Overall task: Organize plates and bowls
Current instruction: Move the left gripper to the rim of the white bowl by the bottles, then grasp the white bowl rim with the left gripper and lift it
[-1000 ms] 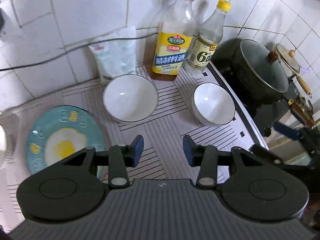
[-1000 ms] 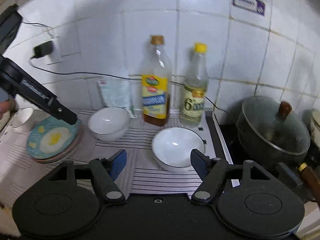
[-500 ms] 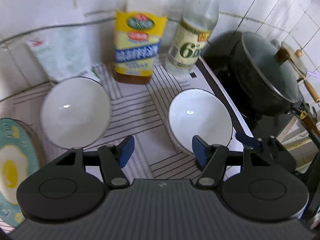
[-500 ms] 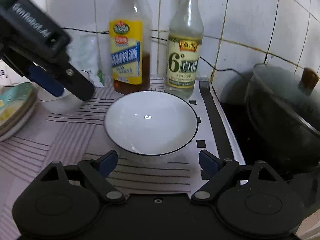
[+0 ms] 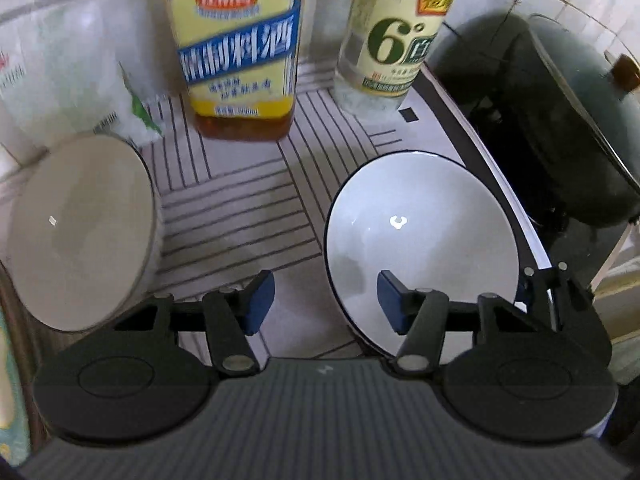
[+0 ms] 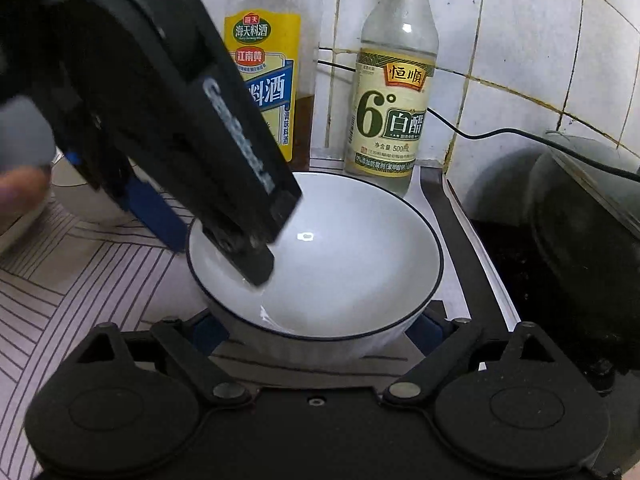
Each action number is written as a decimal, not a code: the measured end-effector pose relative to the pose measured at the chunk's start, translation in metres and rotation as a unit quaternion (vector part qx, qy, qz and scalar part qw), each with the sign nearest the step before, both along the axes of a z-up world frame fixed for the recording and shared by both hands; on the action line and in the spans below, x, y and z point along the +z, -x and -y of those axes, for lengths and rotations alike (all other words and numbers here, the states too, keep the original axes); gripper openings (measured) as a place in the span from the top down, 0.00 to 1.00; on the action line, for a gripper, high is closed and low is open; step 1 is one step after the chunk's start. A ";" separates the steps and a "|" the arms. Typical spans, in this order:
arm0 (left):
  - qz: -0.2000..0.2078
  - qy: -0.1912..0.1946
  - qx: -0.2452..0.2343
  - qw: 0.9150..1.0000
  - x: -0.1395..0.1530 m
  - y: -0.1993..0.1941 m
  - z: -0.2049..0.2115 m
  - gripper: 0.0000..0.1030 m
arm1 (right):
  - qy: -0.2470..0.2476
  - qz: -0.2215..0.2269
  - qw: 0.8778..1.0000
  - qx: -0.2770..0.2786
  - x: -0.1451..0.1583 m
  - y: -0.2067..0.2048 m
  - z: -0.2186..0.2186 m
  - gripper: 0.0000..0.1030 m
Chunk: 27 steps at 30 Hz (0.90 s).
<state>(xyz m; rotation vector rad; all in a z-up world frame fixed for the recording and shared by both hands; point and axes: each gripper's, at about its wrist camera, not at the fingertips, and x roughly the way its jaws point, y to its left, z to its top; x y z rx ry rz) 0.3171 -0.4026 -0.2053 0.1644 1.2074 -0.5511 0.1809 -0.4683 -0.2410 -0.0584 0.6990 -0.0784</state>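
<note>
A white bowl with a dark rim sits on the striped mat. My left gripper is open and straddles the bowl's left rim: one finger inside, one outside. It shows from the side in the right wrist view. My right gripper is open, its fingers on either side of the bowl's near wall, low against it. A second white bowl stands to the left. The edge of a teal plate shows at far left.
A yellow-labelled cooking wine bottle and a vinegar bottle stand against the tiled wall behind the bowls. A dark lidded pot sits on the stove to the right. A plastic bag leans at back left.
Both grippers moved forward and down onto the right bowl. The left gripper's right finger went inside its rim. The right gripper's fingers now flank the bowl.
</note>
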 end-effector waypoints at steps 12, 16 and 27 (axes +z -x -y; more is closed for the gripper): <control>0.020 0.025 -0.024 0.999 0.004 0.020 -0.010 0.84 | 0.010 0.021 1.000 0.011 0.007 0.013 -0.013 0.10; 0.022 0.026 -0.024 0.999 0.013 0.031 -0.023 0.84 | 0.008 0.026 1.000 0.016 0.015 0.026 -0.022 0.10; 0.042 0.025 -0.007 0.999 0.046 0.072 -0.069 0.83 | 0.006 0.038 0.997 0.072 0.042 0.054 -0.053 0.10</control>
